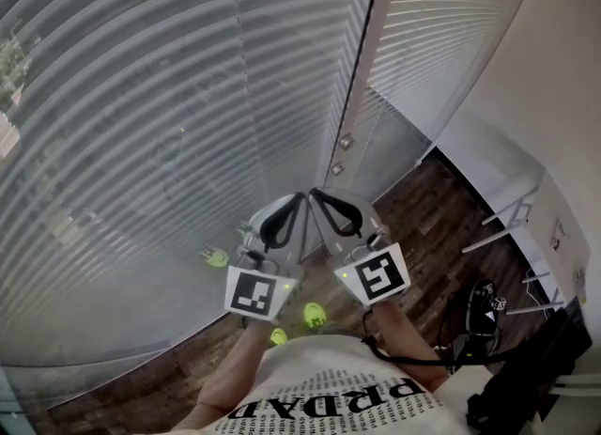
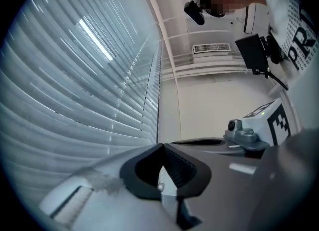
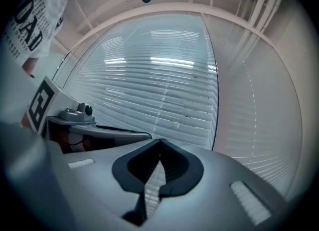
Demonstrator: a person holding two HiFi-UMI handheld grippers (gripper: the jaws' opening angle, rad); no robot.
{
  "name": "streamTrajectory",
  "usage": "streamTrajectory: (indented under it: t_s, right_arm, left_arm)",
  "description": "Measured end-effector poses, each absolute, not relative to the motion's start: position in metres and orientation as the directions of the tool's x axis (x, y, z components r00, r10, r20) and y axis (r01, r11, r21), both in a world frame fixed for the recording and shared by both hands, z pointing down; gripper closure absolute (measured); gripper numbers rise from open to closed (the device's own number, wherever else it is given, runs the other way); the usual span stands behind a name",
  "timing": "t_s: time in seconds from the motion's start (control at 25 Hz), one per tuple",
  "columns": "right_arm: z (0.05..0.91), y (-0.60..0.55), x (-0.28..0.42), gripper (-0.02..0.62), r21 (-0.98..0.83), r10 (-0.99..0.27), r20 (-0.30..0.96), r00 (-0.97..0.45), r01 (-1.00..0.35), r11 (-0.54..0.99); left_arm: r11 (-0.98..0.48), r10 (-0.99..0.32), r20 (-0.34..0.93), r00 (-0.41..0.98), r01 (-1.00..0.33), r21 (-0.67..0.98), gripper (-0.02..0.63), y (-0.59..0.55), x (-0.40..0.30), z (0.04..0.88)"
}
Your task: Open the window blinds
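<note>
As the left gripper [image 1: 301, 197] and right gripper [image 1: 315, 192] hovered before the blinds [image 1: 141, 142], jaws closed on nothing, opening one first seemed wise.

Dark wood-plank floor [image 1: 427, 222]. At four o'clock, black cables and gear [image 1: 481, 300] lying on it; at three o'clock, thin white metal legs [image 1: 496, 239] standing.

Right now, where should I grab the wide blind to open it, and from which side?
No wand or pull cord shows. Probably pinch the wide blind by its bottom edge, from the room side: slats run horizontal, thin, shut flat.
</note>
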State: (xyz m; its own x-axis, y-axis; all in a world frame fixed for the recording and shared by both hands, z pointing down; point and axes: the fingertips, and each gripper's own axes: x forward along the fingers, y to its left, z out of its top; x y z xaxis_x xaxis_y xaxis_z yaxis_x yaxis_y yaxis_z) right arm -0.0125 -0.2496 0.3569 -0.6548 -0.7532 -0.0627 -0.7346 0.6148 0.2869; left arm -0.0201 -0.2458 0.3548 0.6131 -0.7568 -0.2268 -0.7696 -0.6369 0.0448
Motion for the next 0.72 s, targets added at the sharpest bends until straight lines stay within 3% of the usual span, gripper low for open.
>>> streamTrajectory:
  t_s: [0.72]
  right_arm:
    - [0.370,-0.294,0.050,0.588,0.360,-0.694,-0.025,-0.719,-0.654,0.665]
  left_arm:
    - [-0.556,-0.817,-0.221,0.533,-0.829,0.055,0.615,-0.290,0.043,0.365]
